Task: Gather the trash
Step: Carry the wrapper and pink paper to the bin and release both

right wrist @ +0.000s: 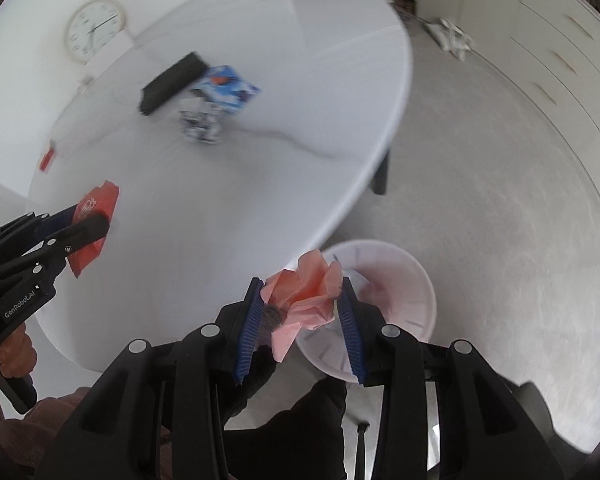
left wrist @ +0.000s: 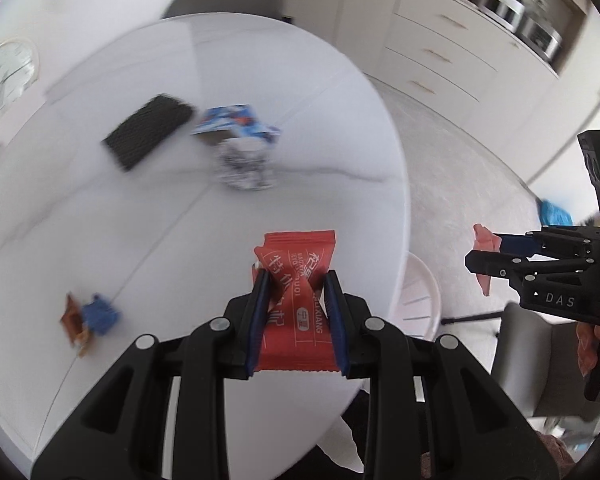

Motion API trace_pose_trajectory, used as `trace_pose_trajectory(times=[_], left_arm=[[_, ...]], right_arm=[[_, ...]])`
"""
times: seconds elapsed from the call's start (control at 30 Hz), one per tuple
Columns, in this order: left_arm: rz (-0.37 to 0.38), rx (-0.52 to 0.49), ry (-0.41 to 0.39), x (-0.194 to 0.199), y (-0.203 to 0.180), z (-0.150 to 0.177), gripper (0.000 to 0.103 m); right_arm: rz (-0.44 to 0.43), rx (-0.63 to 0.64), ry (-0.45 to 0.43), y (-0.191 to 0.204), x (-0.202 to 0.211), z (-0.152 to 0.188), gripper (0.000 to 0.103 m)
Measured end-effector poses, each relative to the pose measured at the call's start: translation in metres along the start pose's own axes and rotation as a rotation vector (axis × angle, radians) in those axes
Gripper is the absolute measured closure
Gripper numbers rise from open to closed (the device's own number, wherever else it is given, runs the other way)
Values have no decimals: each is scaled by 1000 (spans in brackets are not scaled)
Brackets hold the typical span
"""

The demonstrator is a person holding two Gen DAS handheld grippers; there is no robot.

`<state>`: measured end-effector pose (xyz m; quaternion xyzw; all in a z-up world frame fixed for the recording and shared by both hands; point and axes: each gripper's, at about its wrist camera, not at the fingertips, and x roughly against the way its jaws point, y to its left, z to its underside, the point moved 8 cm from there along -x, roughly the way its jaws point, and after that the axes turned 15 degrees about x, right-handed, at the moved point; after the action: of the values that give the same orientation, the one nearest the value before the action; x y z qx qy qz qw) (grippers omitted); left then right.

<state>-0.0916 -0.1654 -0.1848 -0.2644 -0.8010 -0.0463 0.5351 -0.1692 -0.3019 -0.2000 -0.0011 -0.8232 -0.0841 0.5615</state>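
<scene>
Red wrapper [left wrist: 296, 300]: pinched in left gripper [left wrist: 296, 280] fingers, above surface [left wrist: 180, 220] edge. Pink tissue [right wrist: 306, 296]: clamped in right gripper [right wrist: 300, 292], over white bin [right wrist: 412, 280]. Risk: tissue clings to pads, or falls outside the rim onto carpet.

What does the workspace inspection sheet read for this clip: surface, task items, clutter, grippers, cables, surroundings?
Surface: round white table, faint grey veining, blurred.
Job's things: red printed snack wrapper in the left gripper; crumpled pink tissue in the right gripper, above the white ribbed bin on the floor. Still on the table: crumpled silver foil, blue-and-white carton, small blue and brown wrappers.
Clutter: black textured rectangular object, identity unclear.
Grippers: both shut on their items.
Cables: nothing seen.
Surroundings: round wall clock, white drawer unit, grey carpet.
</scene>
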Motion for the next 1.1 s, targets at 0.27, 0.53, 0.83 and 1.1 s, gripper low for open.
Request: trace_pose_trajectory(times=[0.27, 0.53, 0.83, 1.1], left_arm=[[73, -119, 94, -36, -95, 19, 75], [109, -168, 201, -82, -144, 50, 68], [82, -83, 149, -74, -151, 45, 29], [30, -34, 98, -62, -128, 36, 11]], right_arm=[[24, -108, -1, -65, 12, 51, 63], [1, -108, 13, -94, 5, 70, 63], [-24, -68, 30, -104, -1, 73, 63], [-66, -11, 46, -90, -20, 71, 62]])
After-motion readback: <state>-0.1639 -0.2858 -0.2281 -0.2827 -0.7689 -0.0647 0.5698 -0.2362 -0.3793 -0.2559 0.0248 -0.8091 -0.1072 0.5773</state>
